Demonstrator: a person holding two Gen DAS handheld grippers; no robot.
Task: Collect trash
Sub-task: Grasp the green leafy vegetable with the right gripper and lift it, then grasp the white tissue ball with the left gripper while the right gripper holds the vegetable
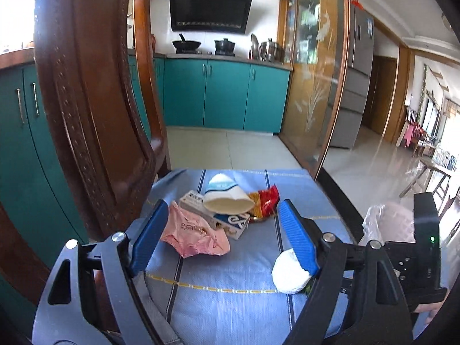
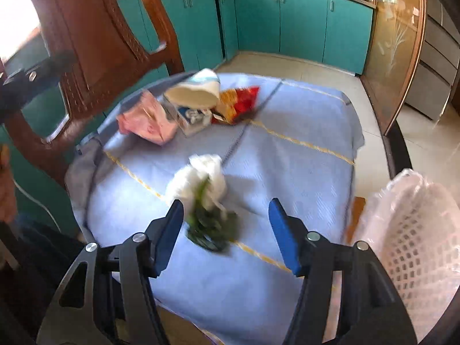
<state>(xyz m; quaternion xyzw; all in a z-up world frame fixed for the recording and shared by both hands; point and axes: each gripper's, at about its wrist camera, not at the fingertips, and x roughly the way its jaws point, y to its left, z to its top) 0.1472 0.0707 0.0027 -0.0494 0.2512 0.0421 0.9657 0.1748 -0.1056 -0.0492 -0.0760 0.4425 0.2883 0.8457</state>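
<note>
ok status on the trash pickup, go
Both claws open, empty. Left claw over pink bag; right claw nearing tissue wad. Bin at right. Nothing blocking.

Kitchen and hallway around our work surface

We see a blue tablecloth [image 1: 230,302] with yellow stitched lines, a carved wooden chair [image 1: 95,109] at its left edge, and teal cabinets [image 1: 227,97] along the far wall. Above the counter hangs a black range hood [image 1: 210,8], with a wok [image 1: 186,45] and a dark pot [image 1: 224,46] on the stove. To the right stand an etched glass door [image 1: 316,80] and a grey refrigerator [image 1: 355,86].
</note>
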